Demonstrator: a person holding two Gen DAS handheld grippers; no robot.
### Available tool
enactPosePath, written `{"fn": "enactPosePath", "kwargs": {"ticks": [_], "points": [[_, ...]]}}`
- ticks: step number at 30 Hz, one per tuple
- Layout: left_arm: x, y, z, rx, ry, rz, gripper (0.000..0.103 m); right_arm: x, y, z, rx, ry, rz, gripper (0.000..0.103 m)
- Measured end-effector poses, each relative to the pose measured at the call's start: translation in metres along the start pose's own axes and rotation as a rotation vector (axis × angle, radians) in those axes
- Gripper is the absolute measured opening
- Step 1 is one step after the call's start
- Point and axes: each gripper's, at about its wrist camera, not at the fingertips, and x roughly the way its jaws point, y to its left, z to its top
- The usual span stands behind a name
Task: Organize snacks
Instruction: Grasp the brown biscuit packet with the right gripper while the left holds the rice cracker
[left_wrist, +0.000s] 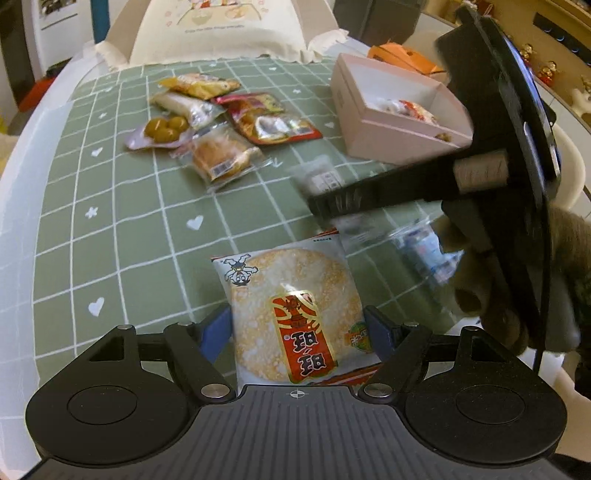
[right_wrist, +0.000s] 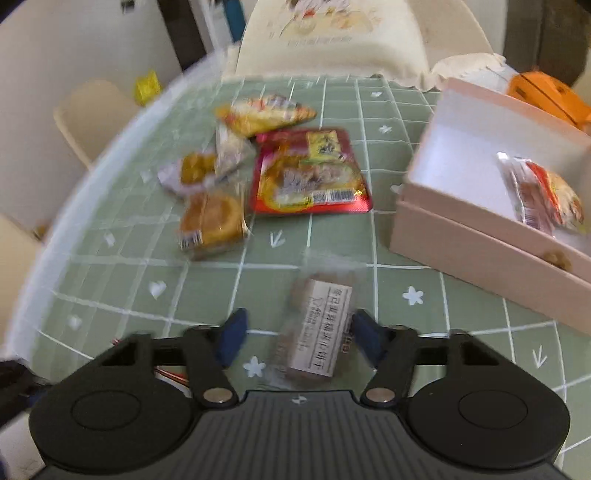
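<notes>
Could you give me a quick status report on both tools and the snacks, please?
Left tool closed on rice cracker pack. Right tool around a clear brown-snack packet, grip unclear. Pink box holds one snack; five packets still loose on the cloth. Path clear.

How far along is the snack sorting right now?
Barely started: one red-orange packet lies in the pink cardboard box. The left gripper brackets a round rice cracker packet; the right gripper brackets a clear white-labelled packet. Five snacks, including the red pouch, remain on the tablecloth.
</notes>
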Motion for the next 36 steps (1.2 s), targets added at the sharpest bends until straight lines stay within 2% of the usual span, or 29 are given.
{"fn": "enactPosePath", "kwargs": {"ticks": [2,3,4,5,9,11,12,13,14,16,20,23,25,27,28,30,33,36], "points": [[-0.002,-0.006,0.004,0.001,0.003,-0.017,0.081,-0.007,0.009,-0.005,-0.076,0.016,-0.009,0.031],[-0.002,-0.011,0.005,0.005,0.002,-0.028,0.081,-0.017,0.005,-0.009,-0.067,0.022,0.023,0.015],[-0.003,-0.015,0.007,0.011,0.000,-0.038,0.081,-0.027,-0.001,-0.011,-0.048,0.020,0.048,0.004],[-0.003,-0.020,0.009,0.020,0.000,-0.048,0.081,-0.040,-0.009,-0.014,-0.028,0.013,0.058,0.001],[0.000,-0.038,0.014,0.063,-0.007,-0.076,0.081,-0.093,-0.042,-0.028,0.031,-0.082,0.059,0.001],[0.002,-0.040,0.014,0.066,-0.008,-0.064,0.081,-0.104,-0.052,-0.034,0.022,-0.108,0.054,0.003],[0.002,-0.039,0.012,0.061,-0.007,-0.048,0.081,-0.106,-0.055,-0.036,0.013,-0.115,0.048,0.005],[0.003,-0.034,0.010,0.051,-0.004,-0.025,0.081,-0.106,-0.057,-0.039,0.012,-0.110,0.043,0.012],[0.004,-0.028,0.008,0.036,-0.001,-0.002,0.081,-0.103,-0.057,-0.041,0.018,-0.099,0.041,0.017],[0.004,-0.015,0.005,0.005,0.007,0.049,0.082,-0.094,-0.054,-0.045,0.031,-0.081,0.054,0.037],[0.001,0.011,-0.001,-0.040,0.016,0.162,0.082,-0.069,-0.030,-0.047,0.045,-0.040,0.105,0.040],[-0.004,0.026,-0.001,-0.085,0.014,0.187,0.082,-0.044,-0.004,-0.039,0.042,-0.018,0.119,0.046],[-0.007,0.033,-0.001,-0.102,0.009,0.196,0.082,-0.027,0.009,-0.033,0.025,-0.006,0.096,0.053],[-0.008,0.036,-0.001,-0.115,0.004,0.195,0.082,-0.018,0.023,-0.031,-0.022,-0.039,0.052,0.057],[-0.008,0.037,-0.001,-0.119,0.003,0.190,0.082,-0.014,0.030,-0.031,-0.069,-0.042,0.019,0.047],[-0.010,0.032,-0.001,-0.119,-0.001,0.179,0.082,-0.015,0.040,-0.032,-0.161,-0.038,-0.018,0.037],[-0.012,0.020,0.001,-0.102,-0.012,0.155,0.082,-0.032,0.026,-0.032,-0.138,-0.016,0.034,0.037],[-0.009,0.003,0.008,-0.071,-0.018,0.124,0.081,-0.067,0.001,-0.036,-0.080,-0.077,0.018,0.037]]}}
